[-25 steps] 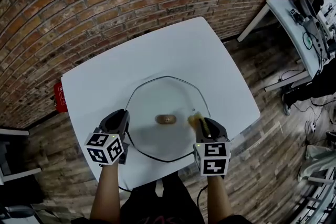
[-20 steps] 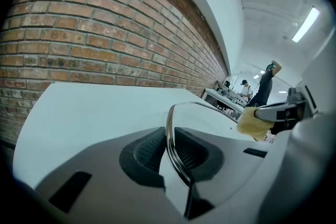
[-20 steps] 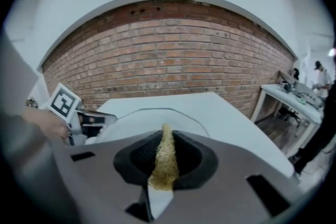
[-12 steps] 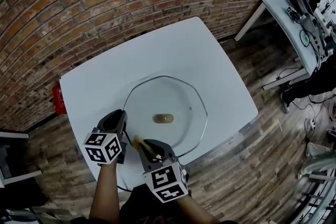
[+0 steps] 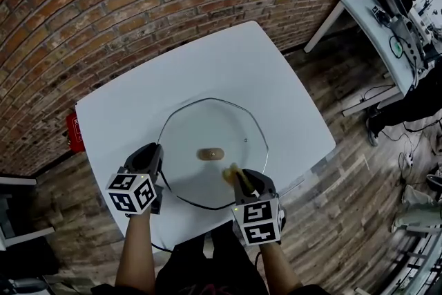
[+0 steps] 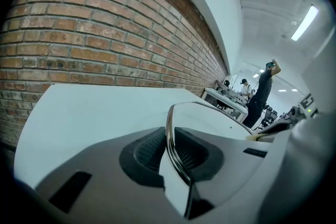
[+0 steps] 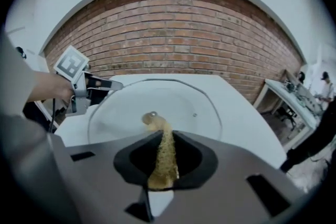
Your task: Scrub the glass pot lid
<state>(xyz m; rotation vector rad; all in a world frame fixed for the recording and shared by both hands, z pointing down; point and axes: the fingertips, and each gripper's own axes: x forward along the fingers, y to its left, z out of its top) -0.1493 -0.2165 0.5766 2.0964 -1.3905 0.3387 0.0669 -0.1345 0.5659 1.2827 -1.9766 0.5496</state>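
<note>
lid place: the lid lay on the table, toward the edge nearest you, between your two claws.
left claw: your left claw was clenched on the lid's left rim, with the metal band pinched between its pads.
right claw: your right claw was grasping a scrubber. its tip touched the glass just near-right of the knob.
lid facing: dome and knob faced up, rim down. whether the gripped side was raised off the table could not be told.
long axis: the lid was round, so it had none of its own. the oval knob ran left to right across your view, and the vent hole sat to its right.
risk, slip: hard strokes toward you could have dragged the lid out of that narrow rim grip, or slid it off the near table edge.
risk, scrubber: it looked thin and limp, so under pressure it could have folded or pulled out of the claw.
risk, tipping: pressing down far from the held rim could have rocked the lid.
</note>
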